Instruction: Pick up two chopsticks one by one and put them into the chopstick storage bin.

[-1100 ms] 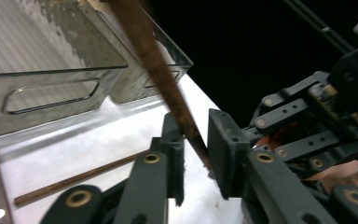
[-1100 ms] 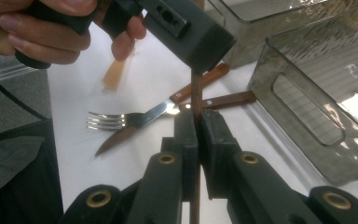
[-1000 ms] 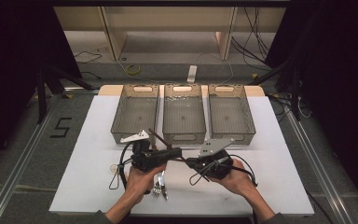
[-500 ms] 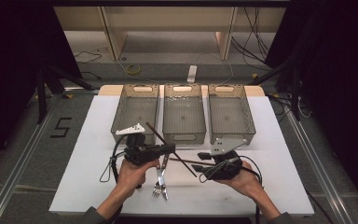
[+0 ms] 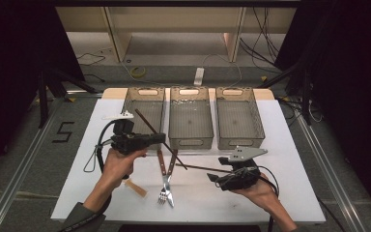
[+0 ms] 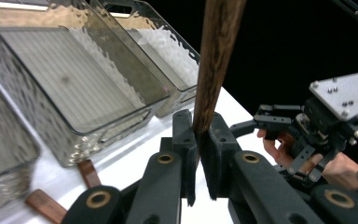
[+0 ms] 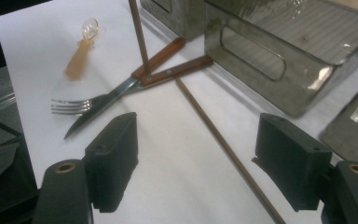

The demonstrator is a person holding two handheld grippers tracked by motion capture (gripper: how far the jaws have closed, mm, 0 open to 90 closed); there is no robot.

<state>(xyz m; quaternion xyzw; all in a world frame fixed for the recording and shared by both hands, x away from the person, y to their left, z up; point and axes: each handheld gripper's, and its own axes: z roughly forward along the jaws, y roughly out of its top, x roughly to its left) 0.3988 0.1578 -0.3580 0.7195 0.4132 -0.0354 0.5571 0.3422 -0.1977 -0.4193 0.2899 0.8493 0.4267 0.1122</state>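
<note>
The left tongs (image 5: 160, 138) are clenched on one chopstick (image 5: 147, 125), raised at centre-left beside the left bin (image 5: 144, 116). The right tongs (image 7: 196, 161), just opened, stand released over the other chopstick (image 7: 223, 149) lying on the counter (image 5: 280, 145). Sorting is underway; next, drop the held chopstick into a bin.

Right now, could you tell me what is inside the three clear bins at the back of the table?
All three look empty: the left bin, the middle bin and the right bin show bare ribbed floors. A chopstick held by the left gripper crosses the left bin's near corner, hiding a little.
</note>
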